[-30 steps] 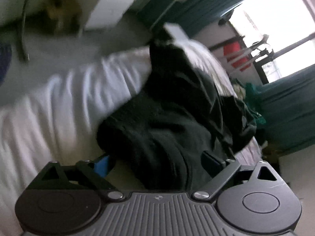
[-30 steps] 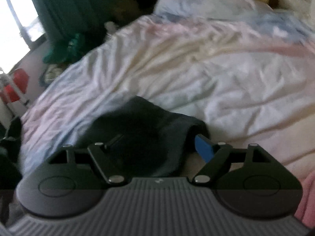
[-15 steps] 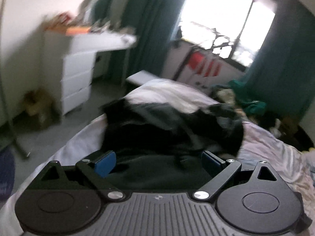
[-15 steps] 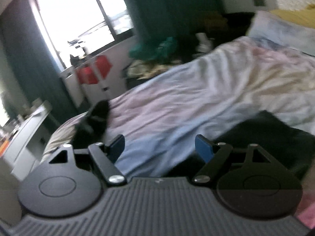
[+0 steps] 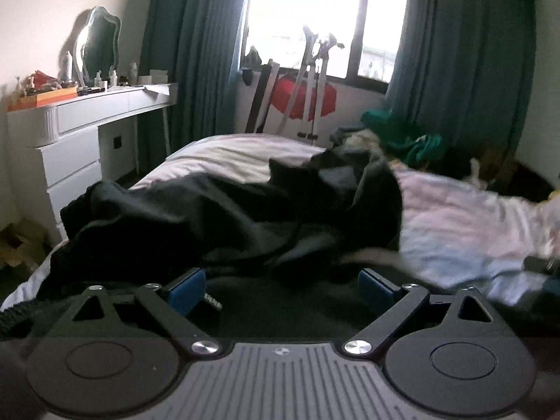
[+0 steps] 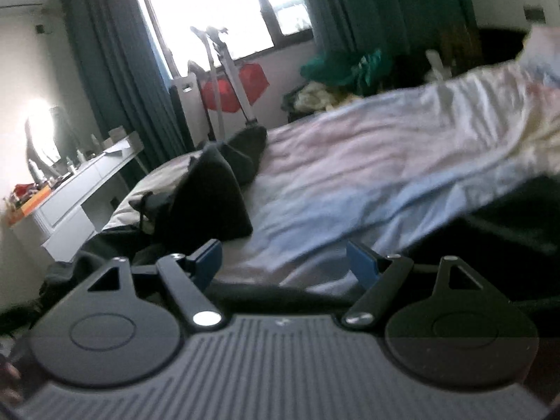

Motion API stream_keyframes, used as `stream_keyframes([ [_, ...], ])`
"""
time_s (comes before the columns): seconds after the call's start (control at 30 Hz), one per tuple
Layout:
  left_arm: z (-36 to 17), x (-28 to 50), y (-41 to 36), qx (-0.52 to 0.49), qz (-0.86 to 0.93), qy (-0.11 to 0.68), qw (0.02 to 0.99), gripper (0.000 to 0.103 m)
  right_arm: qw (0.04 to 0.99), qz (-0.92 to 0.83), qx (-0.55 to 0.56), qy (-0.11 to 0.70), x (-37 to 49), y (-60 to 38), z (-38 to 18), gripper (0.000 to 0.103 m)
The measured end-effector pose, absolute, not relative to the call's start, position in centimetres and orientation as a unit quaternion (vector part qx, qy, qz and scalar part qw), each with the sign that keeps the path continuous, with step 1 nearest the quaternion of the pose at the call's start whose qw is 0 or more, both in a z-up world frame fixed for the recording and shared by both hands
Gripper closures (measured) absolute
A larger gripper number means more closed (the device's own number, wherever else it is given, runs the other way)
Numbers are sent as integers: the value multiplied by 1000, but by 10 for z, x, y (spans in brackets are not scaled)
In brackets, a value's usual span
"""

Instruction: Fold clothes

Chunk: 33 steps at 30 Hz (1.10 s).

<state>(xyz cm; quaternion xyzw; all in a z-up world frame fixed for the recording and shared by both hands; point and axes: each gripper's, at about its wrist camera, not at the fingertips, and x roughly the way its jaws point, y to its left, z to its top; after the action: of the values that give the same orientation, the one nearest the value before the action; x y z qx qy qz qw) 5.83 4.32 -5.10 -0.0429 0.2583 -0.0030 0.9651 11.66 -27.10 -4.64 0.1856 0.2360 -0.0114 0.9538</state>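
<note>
A heap of dark clothes (image 5: 217,217) lies crumpled across the near end of the bed (image 5: 455,217), which has a pale pink and blue sheet. My left gripper (image 5: 280,290) is open just above the heap's near edge, with dark cloth below its blue pads but not pinched. My right gripper (image 6: 284,264) is open over the bare sheet (image 6: 367,175), holding nothing. In the right wrist view, part of the dark heap (image 6: 210,192) stands up at the left. Another dark garment (image 6: 507,217) lies at the right, beside the right finger.
A white dresser (image 5: 70,140) with a mirror and small bottles stands left of the bed. Teal curtains (image 5: 196,52) frame a bright window. A red item on a metal stand (image 5: 308,98) and a pile of green clothes (image 5: 402,136) lie beyond the bed's far side.
Both wrist views have swung from the bed's surface toward the window, and the left view has rolled level. The dark garment seen between the right fingers now lies off to their right.
</note>
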Motion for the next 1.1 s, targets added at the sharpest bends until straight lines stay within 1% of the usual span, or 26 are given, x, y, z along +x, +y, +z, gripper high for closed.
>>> stream_keyframes([
  [0.23, -66, 70, 40, -32, 3, 259, 965, 8, 963, -22, 156, 220, 127, -256, -43, 23],
  [0.4, -67, 66, 42, -37, 0, 264, 964, 8, 962, -28, 153, 225, 123, -257, -44, 23],
  [0.73, -74, 69, 33, 8, 21, 283, 959, 7, 959, -43, 154, 236, 113, -261, -47, 23],
  [0.83, -73, 81, 28, 19, 23, 301, 953, 7, 958, -49, 154, 238, 107, -265, -47, 23],
  [1.0, -57, 113, 19, 15, 28, 294, 955, 7, 956, -61, 165, 234, 103, -274, -46, 23],
  [1.07, -52, 135, 6, 29, 27, 290, 956, 6, 954, -56, 174, 236, 105, -277, -45, 23],
  [1.1, -49, 146, 0, 36, 26, 288, 956, 4, 953, -53, 178, 239, 107, -278, -46, 23],
])
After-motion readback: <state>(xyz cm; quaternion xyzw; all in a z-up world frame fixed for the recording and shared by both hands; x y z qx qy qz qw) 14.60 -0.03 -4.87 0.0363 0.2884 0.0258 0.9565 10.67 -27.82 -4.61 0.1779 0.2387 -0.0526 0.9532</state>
